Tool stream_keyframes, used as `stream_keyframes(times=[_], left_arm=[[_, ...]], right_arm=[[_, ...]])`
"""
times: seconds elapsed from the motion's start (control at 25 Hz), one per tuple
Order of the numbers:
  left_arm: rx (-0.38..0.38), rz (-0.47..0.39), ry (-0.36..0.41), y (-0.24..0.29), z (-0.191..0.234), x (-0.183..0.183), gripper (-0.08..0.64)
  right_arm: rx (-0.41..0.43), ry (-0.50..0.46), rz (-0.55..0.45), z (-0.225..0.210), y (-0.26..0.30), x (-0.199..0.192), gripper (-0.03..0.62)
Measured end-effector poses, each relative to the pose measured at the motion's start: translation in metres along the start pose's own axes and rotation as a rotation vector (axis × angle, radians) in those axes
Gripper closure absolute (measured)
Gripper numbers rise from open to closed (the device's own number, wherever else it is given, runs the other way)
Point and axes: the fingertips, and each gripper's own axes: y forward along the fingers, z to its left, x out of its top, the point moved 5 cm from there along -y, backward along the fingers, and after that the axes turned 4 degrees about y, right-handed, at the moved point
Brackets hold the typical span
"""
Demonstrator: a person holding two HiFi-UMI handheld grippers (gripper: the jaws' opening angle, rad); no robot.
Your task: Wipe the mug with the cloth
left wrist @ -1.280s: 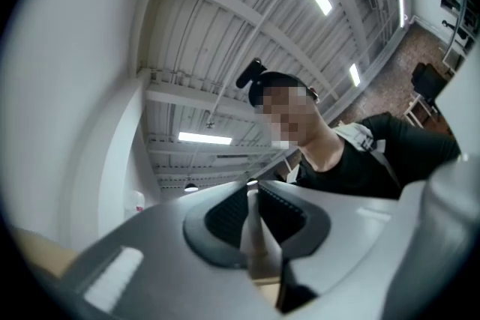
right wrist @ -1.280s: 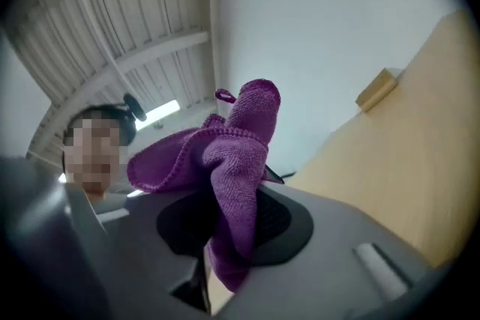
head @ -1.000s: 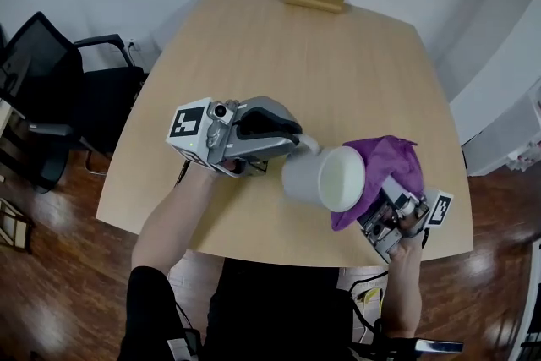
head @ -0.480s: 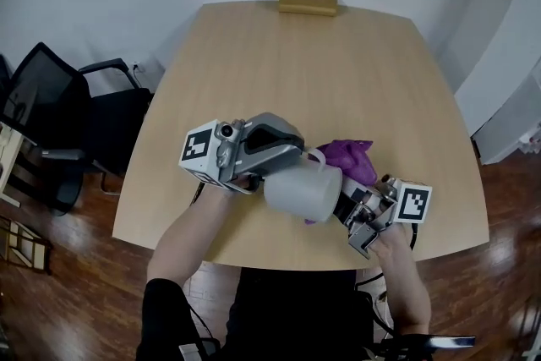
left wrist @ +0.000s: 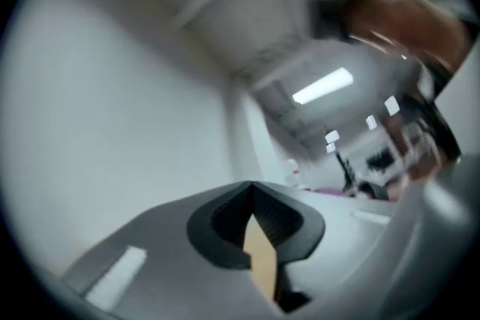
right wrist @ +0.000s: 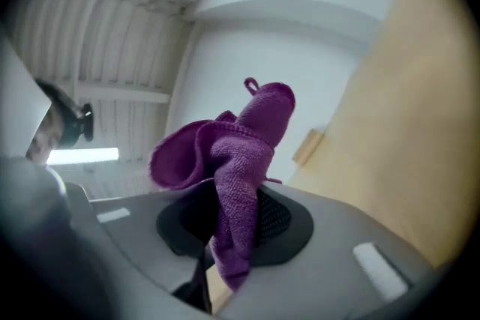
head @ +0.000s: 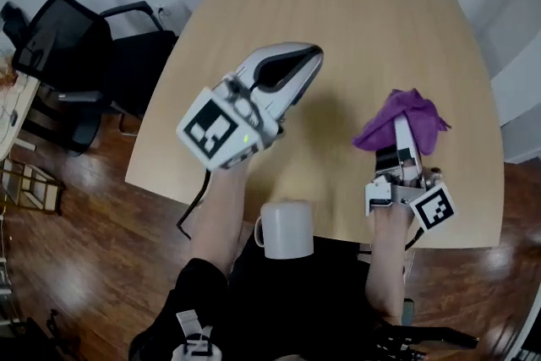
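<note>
My left fingers (head: 296, 68) have just been closing and now sit together with nothing between them; through the small slit left between their pads I see only a strip of tan worktop (head: 355, 30). They are raised above the worktop's left half and tilt upward, toward the far wall.

My right fingers (head: 401, 139) are clamped on the purple cloth (head: 418, 116). A fold of it is pinched between the pads and the rest bunches up past the tips, with one short end hanging back toward me. This hand is over the right half of the worktop, close to its near edge.

The white mug (head: 286, 231) is in neither grip. It is right at the worktop's near edge, between my two forearms and close to my body, its handle to my left. I cannot tell whether it rests on the edge. It is well apart from both sets of fingers and from the cloth.
</note>
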Motion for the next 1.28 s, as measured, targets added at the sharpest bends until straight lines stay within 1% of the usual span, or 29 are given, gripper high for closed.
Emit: stream_keyframes(times=[0.04,0.08,0.12,0.16,0.2,0.24,0.28,0.32,0.36,0.4,0.44,0.48,0.52,0.6,0.64,0.68,0.72,0.76,0.8,0.84,0.88,0.92,0.96,1.0,1.08,1.16,1.2,1.24,1.28], left_arm=[[0.112,-0.025,0.133,-0.029,-0.003,0.026,0.541],[0.202,-0.048,0.180,-0.052,-0.005,0.036,0.540],[0.255,-0.058,0.174,-0.065,-0.009,0.032,0.541],[0.287,-0.063,0.172,-0.073,-0.017,0.026,0.540],[0.314,-0.079,0.201,-0.078,-0.030,0.026,0.540],[0.332,-0.097,0.253,-0.083,-0.047,0.029,0.541],[0.326,-0.098,0.313,-0.086,-0.067,0.032,0.540],[0.279,-0.090,0.383,-0.092,-0.094,0.032,0.540],[0.187,-0.091,0.460,-0.100,-0.127,0.033,0.540],[0.067,-0.105,0.528,-0.111,-0.161,0.034,0.538],[-0.058,-0.120,0.560,-0.121,-0.189,0.036,0.538],[-0.171,-0.129,0.543,-0.128,-0.206,0.034,0.538],[-0.269,-0.129,0.482,-0.134,-0.216,0.030,0.538],[-0.465,-0.095,0.291,-0.151,-0.227,0.016,0.537],[-0.575,-0.056,0.188,-0.164,-0.235,0.007,0.537],[-0.681,0.008,0.091,-0.179,-0.244,-0.005,0.537],[-0.760,0.101,0.016,-0.195,-0.251,-0.023,0.538],[-0.794,0.225,-0.025,-0.213,-0.255,-0.047,0.537],[-0.779,0.377,-0.033,-0.232,-0.254,-0.078,0.537],[-0.717,0.543,-0.034,-0.251,-0.250,-0.113,0.537],[-0.615,0.699,-0.054,-0.265,-0.242,-0.144,0.537],[-0.497,0.821,-0.110,-0.273,-0.234,-0.168,0.537],[-0.391,0.894,-0.203,-0.274,-0.228,-0.180,0.537],[-0.316,0.917,-0.326,-0.270,-0.227,-0.183,0.537],[-0.245,0.875,-0.629,-0.257,-0.234,-0.179,0.517],[-0.188,0.809,-0.944,-0.248,-0.247,-0.178,0.410],[-0.140,0.792,-1.069,-0.248,-0.252,-0.181,0.365],[-0.080,0.792,-1.161,-0.249,-0.256,-0.186,0.279],[-0.015,0.802,-1.223,-0.250,-0.259,-0.193,0.244]], right_arm=[[0.028,-0.080,0.024,0.011,-0.012,0.003,0.514],[0.068,-0.104,0.074,0.020,-0.016,0.000,0.514],[0.109,-0.089,0.123,0.028,-0.015,-0.008,0.514],[0.141,-0.072,0.156,0.036,-0.013,-0.017,0.512],[0.170,-0.075,0.173,0.047,-0.014,-0.026,0.512],[0.213,-0.097,0.176,0.063,-0.017,-0.032,0.512],[0.280,-0.120,0.167,0.081,-0.024,-0.037,0.511],[0.370,-0.137,0.153,0.100,-0.035,-0.044,0.509],[0.466,-0.154,0.147,0.117,-0.052,-0.051,0.509],[0.542,-0.181,0.157,0.128,-0.070,-0.059,0.510],[0.584,-0.211,0.177,0.133,-0.086,-0.067,0.509],[0.605,-0.223,0.197,0.132,-0.099,-0.072,0.509],[0.620,-0.200,0.216,0.130,-0.108,-0.075,0.509],[0.653,-0.104,0.267,0.126,-0.122,-0.073,0.509],[0.669,-0.068,0.308,0.124,-0.130,-0.067,0.509],[0.684,-0.048,0.368,0.122,-0.139,-0.062,0.509],[0.695,-0.043,0.451,0.120,-0.149,-0.059,0.509],[0.695,-0.054,0.551,0.116,-0.161,-0.061,0.509],[0.677,-0.077,0.650,0.108,-0.174,-0.066,0.509],[0.639,-0.106,0.727,0.097,-0.187,-0.072,0.509],[0.587,-0.130,0.772,0.084,-0.197,-0.079,0.509],[0.538,-0.144,0.790,0.070,-0.205,-0.084,0.509],[0.501,-0.150,0.793,0.060,-0.211,-0.089,0.513],[0.469,-0.158,0.799,0.054,-0.216,-0.095,0.514],[0.405,-0.196,0.847,0.042,-0.224,-0.108,0.512],[0.313,-0.236,0.914,0.026,-0.230,-0.121,0.512],[0.240,-0.266,0.936,0.016,-0.231,-0.127,0.512],[0.151,-0.302,0.944,0.003,-0.229,-0.132,0.511],[0.057,-0.337,0.940,-0.011,-0.225,-0.136,0.511]])
